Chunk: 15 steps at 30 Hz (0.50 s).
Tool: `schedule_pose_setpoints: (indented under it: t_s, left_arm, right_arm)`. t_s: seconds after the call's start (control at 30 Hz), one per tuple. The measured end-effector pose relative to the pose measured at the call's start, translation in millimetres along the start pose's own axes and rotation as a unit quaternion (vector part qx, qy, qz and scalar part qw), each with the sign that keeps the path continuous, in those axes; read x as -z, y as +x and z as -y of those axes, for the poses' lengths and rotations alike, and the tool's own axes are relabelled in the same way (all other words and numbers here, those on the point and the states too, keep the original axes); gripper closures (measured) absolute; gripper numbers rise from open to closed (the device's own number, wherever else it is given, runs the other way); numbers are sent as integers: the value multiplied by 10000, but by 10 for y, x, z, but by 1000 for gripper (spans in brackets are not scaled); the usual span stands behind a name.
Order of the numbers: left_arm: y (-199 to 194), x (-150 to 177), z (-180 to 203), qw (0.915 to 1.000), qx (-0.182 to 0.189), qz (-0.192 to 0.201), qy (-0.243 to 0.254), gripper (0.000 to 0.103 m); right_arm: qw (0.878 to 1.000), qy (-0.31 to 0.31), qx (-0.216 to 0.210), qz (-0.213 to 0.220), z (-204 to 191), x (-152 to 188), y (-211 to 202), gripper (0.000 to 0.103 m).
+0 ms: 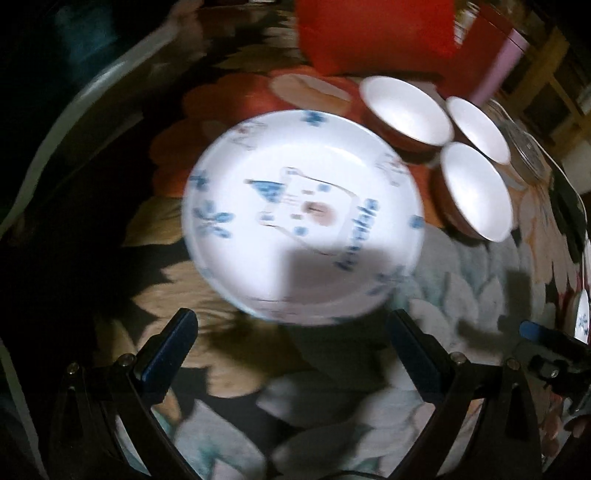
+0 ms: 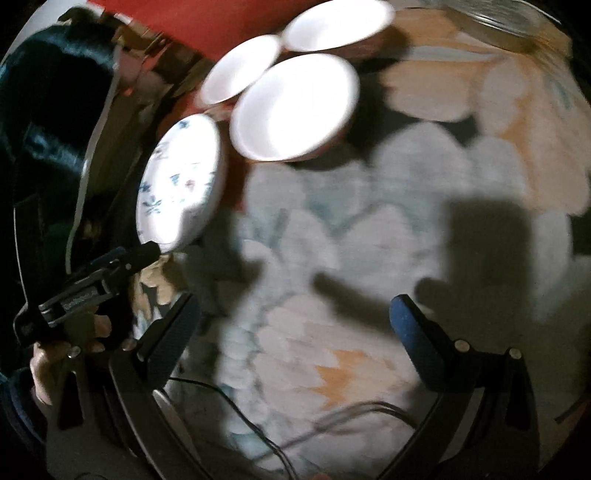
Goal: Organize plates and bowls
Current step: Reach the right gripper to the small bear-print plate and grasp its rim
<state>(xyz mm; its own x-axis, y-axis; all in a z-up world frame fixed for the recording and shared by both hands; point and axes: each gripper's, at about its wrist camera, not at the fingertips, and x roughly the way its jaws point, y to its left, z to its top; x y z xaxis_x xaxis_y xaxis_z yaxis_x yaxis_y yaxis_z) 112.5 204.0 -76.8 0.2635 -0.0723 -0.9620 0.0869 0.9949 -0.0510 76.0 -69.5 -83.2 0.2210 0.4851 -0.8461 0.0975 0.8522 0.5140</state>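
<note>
A white plate with blue drawings (image 1: 303, 218) lies on the flowered tablecloth just ahead of my left gripper (image 1: 291, 332), which is open and empty with the plate's near rim between its fingertips' line. Three white bowls with brown outsides (image 1: 406, 110) (image 1: 478, 125) (image 1: 474, 192) stand clustered to the plate's right. In the right wrist view the plate (image 2: 181, 177) sits at the left and the bowls (image 2: 295, 107) (image 2: 240, 68) (image 2: 336, 24) at the top. My right gripper (image 2: 291, 317) is open and empty over bare cloth. The left gripper (image 2: 110, 269) shows there at the left.
A red box (image 1: 373, 33) stands behind the bowls. A glass lid or dish (image 1: 524, 144) lies at the far right and shows in the right wrist view (image 2: 498, 18). Another patterned plate's edge (image 1: 583, 319) shows at the right. Cables (image 2: 258, 424) run over the near cloth.
</note>
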Motion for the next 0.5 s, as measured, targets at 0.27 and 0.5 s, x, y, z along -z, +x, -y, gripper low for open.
schedule_pose_setpoints:
  t_s: [0.27, 0.5]
  left_arm:
    - [37, 99, -610, 9987, 62, 23, -514, 1]
    - [11, 220, -882, 9964, 189, 34, -829, 1]
  right_arm:
    - [9999, -4, -36, -160, -478, -292, 365, 16]
    - [9984, 376, 342, -254, -675, -420, 812, 33]
